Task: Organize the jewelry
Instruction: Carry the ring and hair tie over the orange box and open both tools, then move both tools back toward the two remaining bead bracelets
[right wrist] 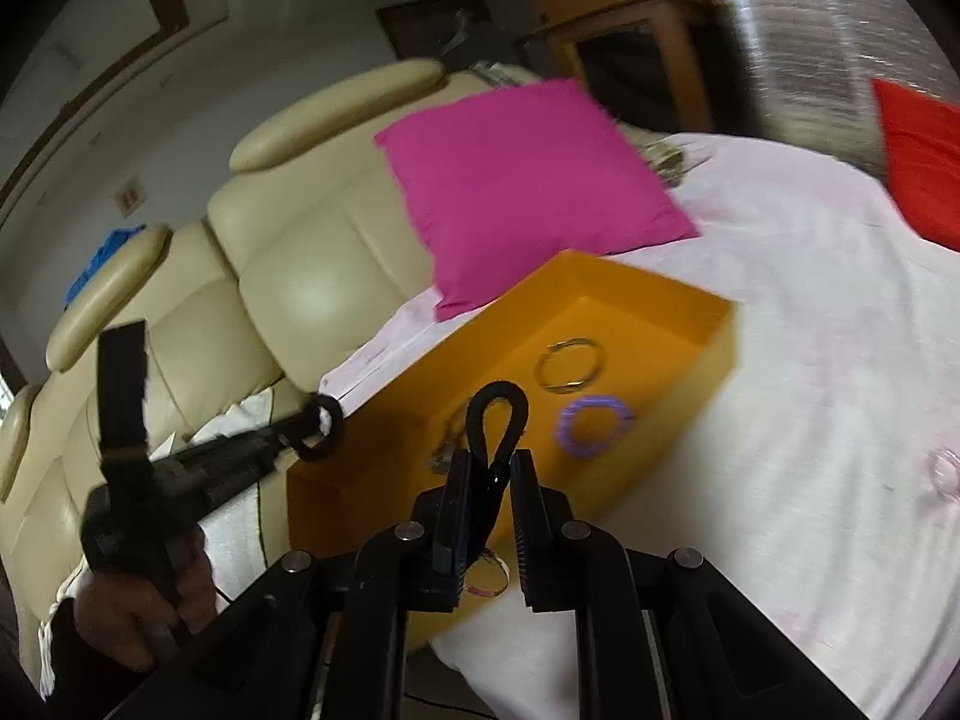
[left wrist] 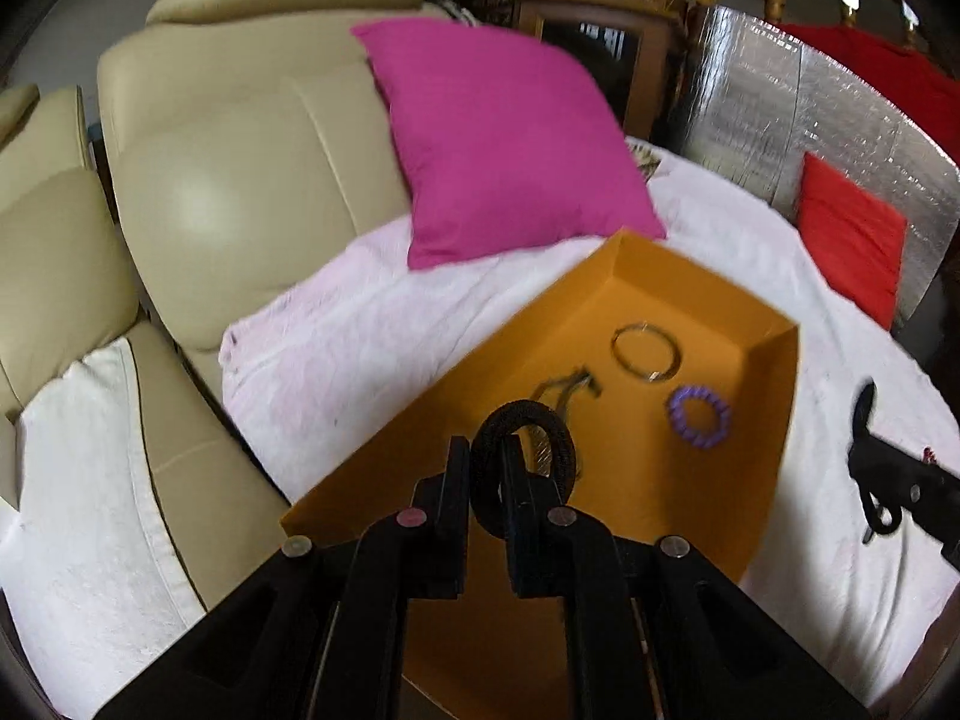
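An orange tray lies on a white cloth. In it are a thin metal bangle, a purple beaded bracelet and a dark chain piece. My left gripper is shut on a thick black ring bracelet above the tray's near end; it also shows in the right wrist view. My right gripper is shut on a thin black loop band over the tray's near edge, and shows at the right of the left wrist view.
A magenta cushion leans behind the tray. A cream leather sofa stands left. A red cushion and silver foil panel are at the right. A pink item lies on the cloth; a small ring lies under my right gripper.
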